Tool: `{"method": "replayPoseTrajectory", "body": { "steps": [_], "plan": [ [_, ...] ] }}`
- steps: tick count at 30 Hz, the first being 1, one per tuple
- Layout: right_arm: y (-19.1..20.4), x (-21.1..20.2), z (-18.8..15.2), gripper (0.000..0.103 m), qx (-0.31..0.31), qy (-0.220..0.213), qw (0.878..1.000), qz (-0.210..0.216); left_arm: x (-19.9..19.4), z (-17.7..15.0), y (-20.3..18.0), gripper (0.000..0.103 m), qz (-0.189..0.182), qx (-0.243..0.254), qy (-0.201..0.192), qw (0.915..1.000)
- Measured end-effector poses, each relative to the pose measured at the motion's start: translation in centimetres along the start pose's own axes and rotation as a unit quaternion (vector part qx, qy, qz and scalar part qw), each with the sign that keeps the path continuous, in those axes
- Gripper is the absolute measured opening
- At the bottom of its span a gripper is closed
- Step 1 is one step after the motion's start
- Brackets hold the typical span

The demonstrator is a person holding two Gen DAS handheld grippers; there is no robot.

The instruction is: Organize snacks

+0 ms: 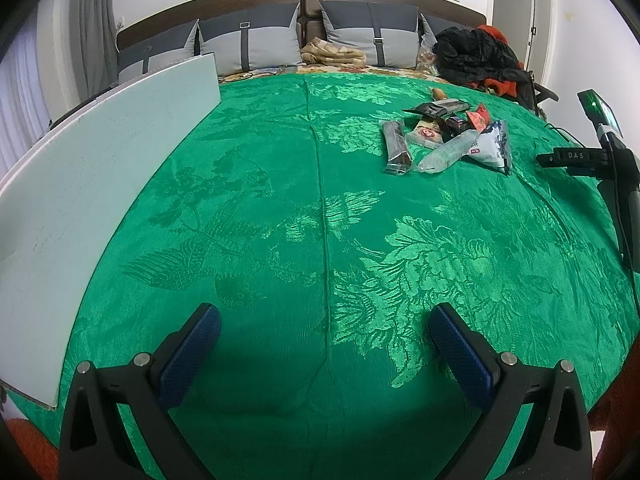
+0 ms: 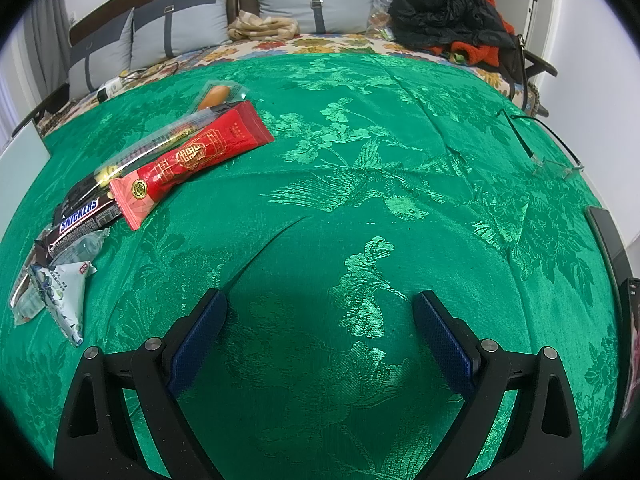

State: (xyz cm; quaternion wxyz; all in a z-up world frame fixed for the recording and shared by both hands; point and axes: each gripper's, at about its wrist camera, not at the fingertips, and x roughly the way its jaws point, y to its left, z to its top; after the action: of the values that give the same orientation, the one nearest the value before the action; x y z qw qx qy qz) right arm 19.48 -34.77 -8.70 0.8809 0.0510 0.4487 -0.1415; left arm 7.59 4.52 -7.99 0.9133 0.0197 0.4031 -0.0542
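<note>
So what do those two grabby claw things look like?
Both match. The left hand-held gripper and right hand-held gripper have black angular plastic arms with round silver bolts. Each finger ends in a flat, dark blue, bumpy-textured pad. No cables or sleeves show on them.

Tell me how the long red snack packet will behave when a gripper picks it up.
The red packet looks like a glossy film wrapper, so it may be slippery between the pads. It is long and slim, so gripped at one end it would probably sag. Its lower end lies over the Snickers bar, which may shift when it lifts.
</note>
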Motion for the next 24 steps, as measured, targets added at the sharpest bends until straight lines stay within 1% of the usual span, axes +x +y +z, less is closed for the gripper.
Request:
{"method": "replayPoseTrajectory", "body": {
  "steps": [24],
  "plan": [
    [-0.02, -0.04, -0.03, 0.097, 0.000, 0.000, 1.000, 0.000, 0.13, -0.18, 0.15, 0.103, -0.002, 0.002, -0.007, 1.0000]
  ]
}}
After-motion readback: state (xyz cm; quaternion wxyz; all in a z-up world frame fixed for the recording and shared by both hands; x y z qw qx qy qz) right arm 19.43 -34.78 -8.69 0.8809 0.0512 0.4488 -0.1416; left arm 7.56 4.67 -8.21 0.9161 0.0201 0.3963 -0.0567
